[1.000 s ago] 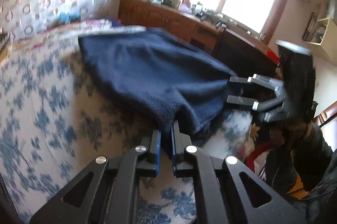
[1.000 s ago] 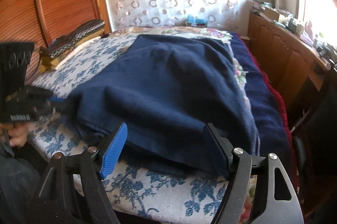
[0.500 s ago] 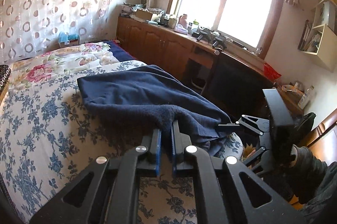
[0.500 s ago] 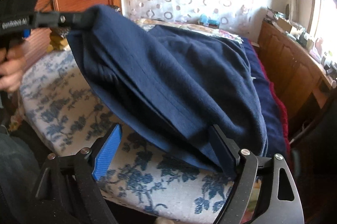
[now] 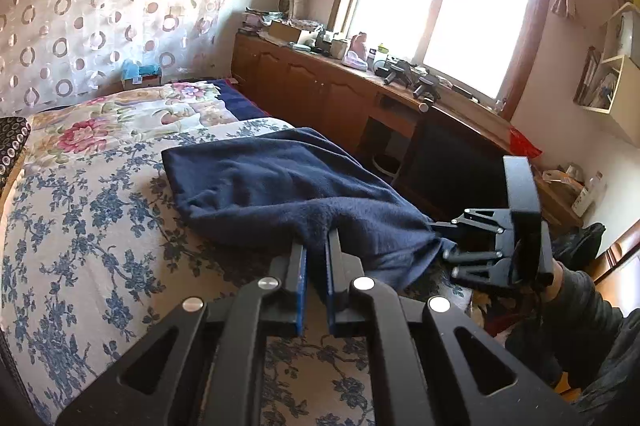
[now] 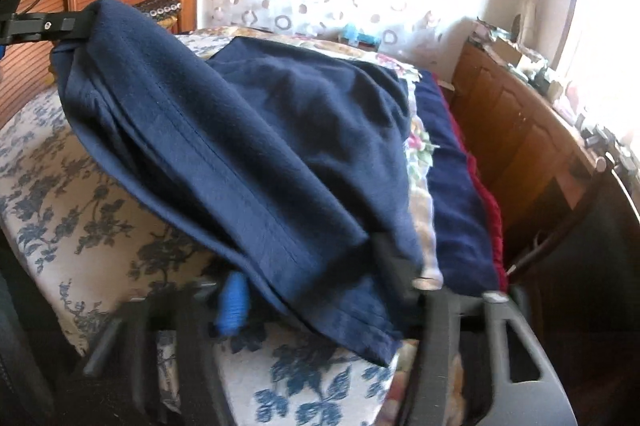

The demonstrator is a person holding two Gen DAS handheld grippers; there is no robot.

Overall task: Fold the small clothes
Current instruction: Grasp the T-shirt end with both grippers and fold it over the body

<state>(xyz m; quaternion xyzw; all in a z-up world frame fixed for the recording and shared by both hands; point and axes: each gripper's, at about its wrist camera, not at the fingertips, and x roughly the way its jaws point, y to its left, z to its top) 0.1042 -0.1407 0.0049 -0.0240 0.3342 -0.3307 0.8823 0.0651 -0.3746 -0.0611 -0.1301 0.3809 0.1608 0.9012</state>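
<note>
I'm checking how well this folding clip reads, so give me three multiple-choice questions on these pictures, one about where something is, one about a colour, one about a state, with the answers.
1. Where does the cloth lie?
A. on the floral bedspread
B. on the wooden cabinet
C. on the window sill

2. What colour is the cloth?
A. red
B. navy blue
C. white

3. What is the left gripper doing?
A. hanging open above the bed
B. shut on a corner of the cloth
C. resting on the cabinet

Answers:
1 A: the navy cloth is spread over the floral bedspread, with its near edge lifted.
2 B: it is dark blue in both views.
3 B: the left gripper has its pads pinched on the cloth's near corner. The right gripper has just been closing, with the other corner between its fingers.
</note>
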